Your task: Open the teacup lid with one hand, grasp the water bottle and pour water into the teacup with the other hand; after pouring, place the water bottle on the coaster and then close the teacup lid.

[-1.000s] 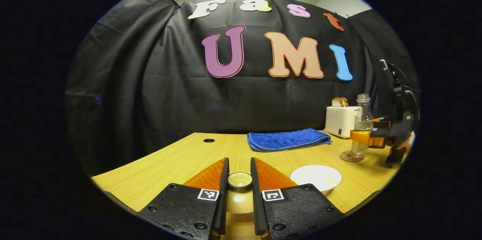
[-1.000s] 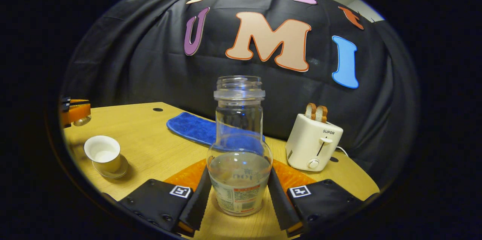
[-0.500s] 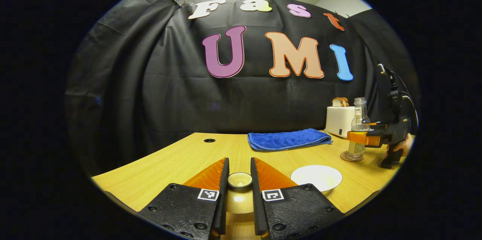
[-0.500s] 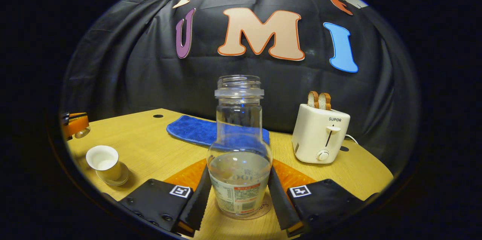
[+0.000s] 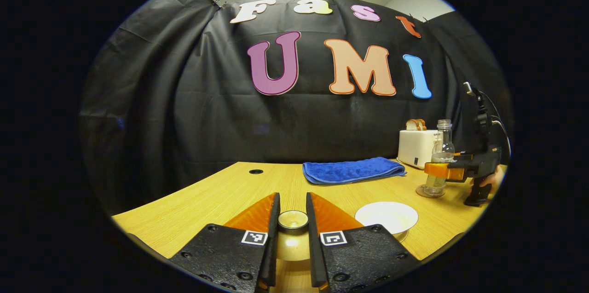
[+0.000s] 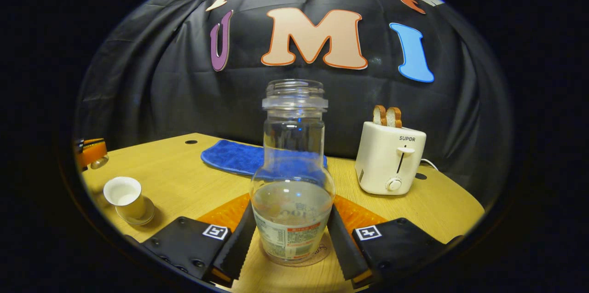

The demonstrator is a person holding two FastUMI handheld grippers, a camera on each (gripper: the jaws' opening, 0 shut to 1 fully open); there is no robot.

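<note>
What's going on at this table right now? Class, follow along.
A person works a gripper in each hand. The right gripper is shut on an open water bottle, upright and partly full, its base on the coaster near the toaster. The left gripper holds the teacup lid by its knob, off the cup. The teacup sits uncovered on its saucer. Placing the bottle looks nearly done; the lid has not yet gone back on.
</note>
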